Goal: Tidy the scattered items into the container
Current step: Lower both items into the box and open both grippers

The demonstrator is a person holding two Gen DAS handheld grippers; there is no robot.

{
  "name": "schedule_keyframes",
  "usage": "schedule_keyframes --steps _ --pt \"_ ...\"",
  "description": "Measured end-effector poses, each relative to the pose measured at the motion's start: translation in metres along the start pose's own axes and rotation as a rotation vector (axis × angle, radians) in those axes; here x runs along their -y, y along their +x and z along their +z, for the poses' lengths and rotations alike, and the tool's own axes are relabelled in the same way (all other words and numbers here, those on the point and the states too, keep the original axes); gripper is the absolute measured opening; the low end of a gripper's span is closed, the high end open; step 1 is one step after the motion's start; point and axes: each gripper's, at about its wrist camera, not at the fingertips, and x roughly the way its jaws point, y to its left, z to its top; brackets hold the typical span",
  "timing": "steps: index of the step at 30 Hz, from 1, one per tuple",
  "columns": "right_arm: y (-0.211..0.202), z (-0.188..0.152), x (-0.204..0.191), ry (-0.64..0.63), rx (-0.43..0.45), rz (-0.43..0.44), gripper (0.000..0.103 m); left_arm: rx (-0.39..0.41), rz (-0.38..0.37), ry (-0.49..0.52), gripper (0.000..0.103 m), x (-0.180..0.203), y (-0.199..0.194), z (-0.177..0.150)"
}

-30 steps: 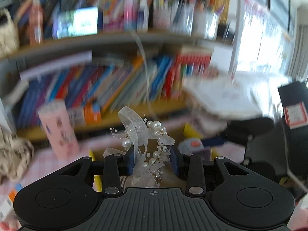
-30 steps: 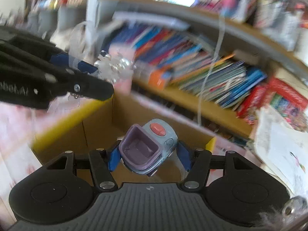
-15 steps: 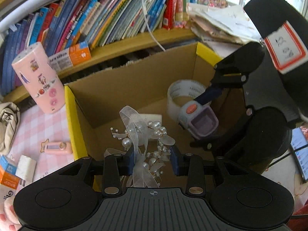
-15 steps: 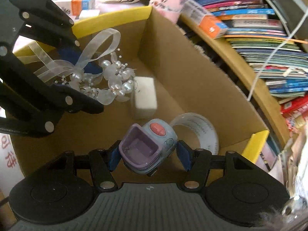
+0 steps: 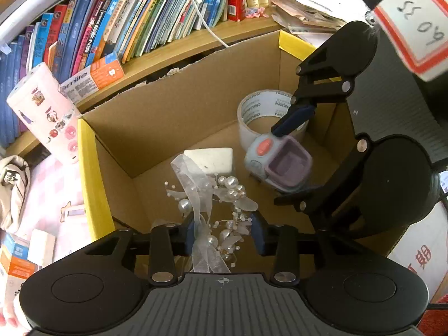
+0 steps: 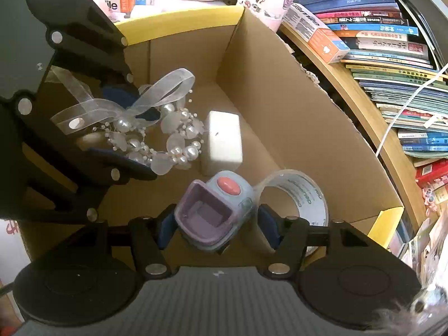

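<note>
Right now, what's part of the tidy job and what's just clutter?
Job:
- cardboard box
- pearl hairpiece, between left tongs
- purple-grey gadget, in right tongs
- tape roll, white block, already boxed

Clutter:
- shelf books
- pink tube

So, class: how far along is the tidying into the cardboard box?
Done: a clear tape roll and a white block lie in the yellow-rimmed cardboard box.
In hand: left gripper, just opening, releases a pearl-and-ribbon hairpiece; right gripper grips a grey-purple gadget.
Left: a small pink item outside.

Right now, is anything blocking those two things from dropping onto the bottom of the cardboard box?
Nothing visible does. The pearl hairpiece and purple-grey gadget hang over bare cardboard box floor; the white block and tape roll lie alongside.
</note>
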Motion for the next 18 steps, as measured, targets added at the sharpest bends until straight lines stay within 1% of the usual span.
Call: schedule_keyframes --steps 2,6,9,11,13,18 --pt "0.0 0.001 0.001 0.002 0.001 0.005 0.062 0.004 0.005 0.0 0.043 0.001 -0.002 -0.001" --pt "-0.001 0.001 0.003 0.013 0.009 0.003 0.068 0.021 0.01 -0.004 0.044 0.0 -0.006 -0.002" --pt "-0.003 0.001 0.004 0.028 0.02 0.008 0.072 0.038 0.013 -0.006 0.048 -0.001 -0.011 -0.002" --pt "-0.006 -0.002 0.003 0.042 0.031 0.013 0.074 0.054 0.031 -0.006 0.058 -0.002 -0.014 -0.002" --pt "-0.01 -0.004 0.005 0.065 0.039 0.006 0.075 0.078 0.044 -0.009 0.066 -0.003 -0.02 -0.002" --pt "-0.026 -0.008 0.012 0.13 0.082 0.014 0.082 0.131 0.044 -0.035 0.072 -0.006 -0.038 -0.003"
